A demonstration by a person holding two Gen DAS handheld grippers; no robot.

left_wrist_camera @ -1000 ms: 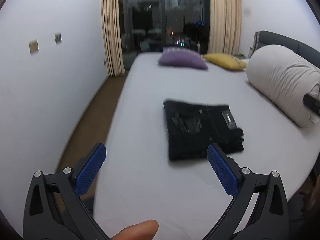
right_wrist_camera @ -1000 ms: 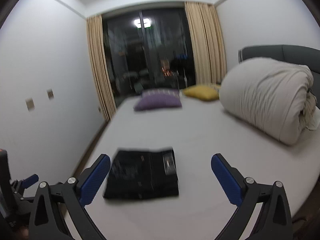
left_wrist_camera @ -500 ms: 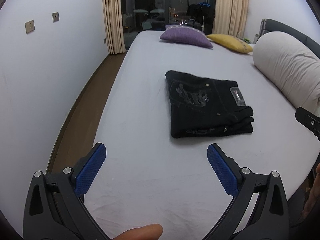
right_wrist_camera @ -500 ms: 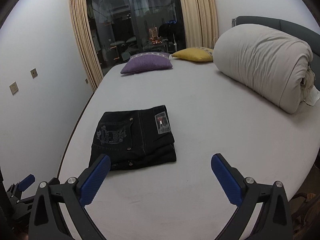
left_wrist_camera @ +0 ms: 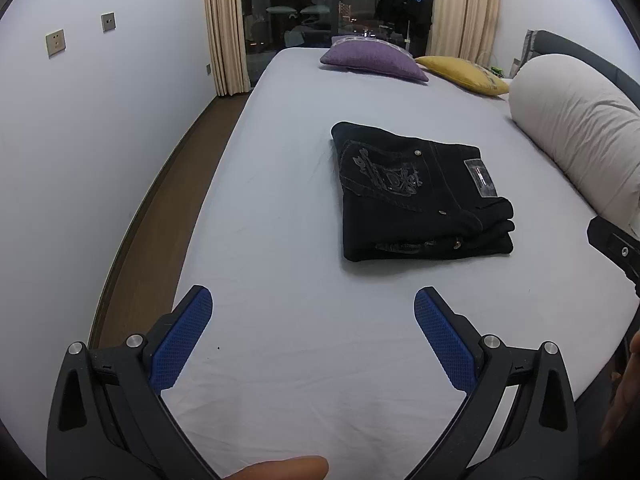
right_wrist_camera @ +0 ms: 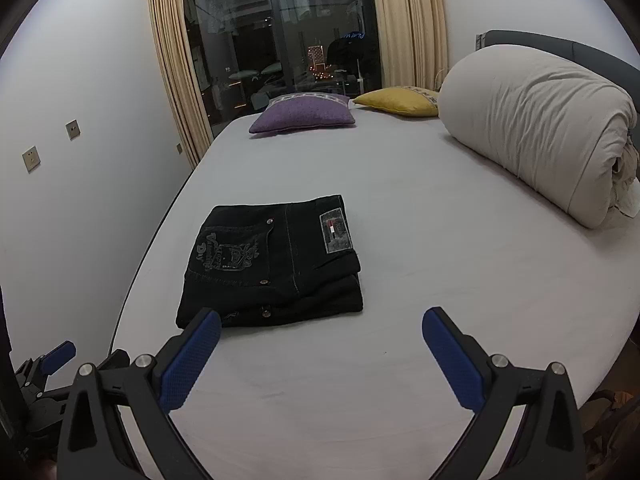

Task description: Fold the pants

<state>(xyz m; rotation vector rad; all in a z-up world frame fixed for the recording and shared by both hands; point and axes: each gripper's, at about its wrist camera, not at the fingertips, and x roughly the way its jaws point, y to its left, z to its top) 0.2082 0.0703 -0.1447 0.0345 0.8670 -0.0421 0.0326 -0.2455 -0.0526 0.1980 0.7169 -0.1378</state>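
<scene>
Black pants lie folded in a compact rectangle on the grey-white bed, with an embroidered pocket and a label patch on top. They also show in the right wrist view. My left gripper is open and empty, held above the bed's near part, short of the pants. My right gripper is open and empty, its left fingertip lined up over the pants' near edge. The left gripper also shows at the lower left of the right wrist view.
A rolled beige duvet lies along the bed's right side. A purple pillow and a yellow pillow sit at the far end before a dark window with curtains. The wall and brown floor are to the left.
Both grippers have tilted down toward the bed and steadied, so the folded pants sit lower and larger in view. The pants have not moved. Both grippers stay open.
</scene>
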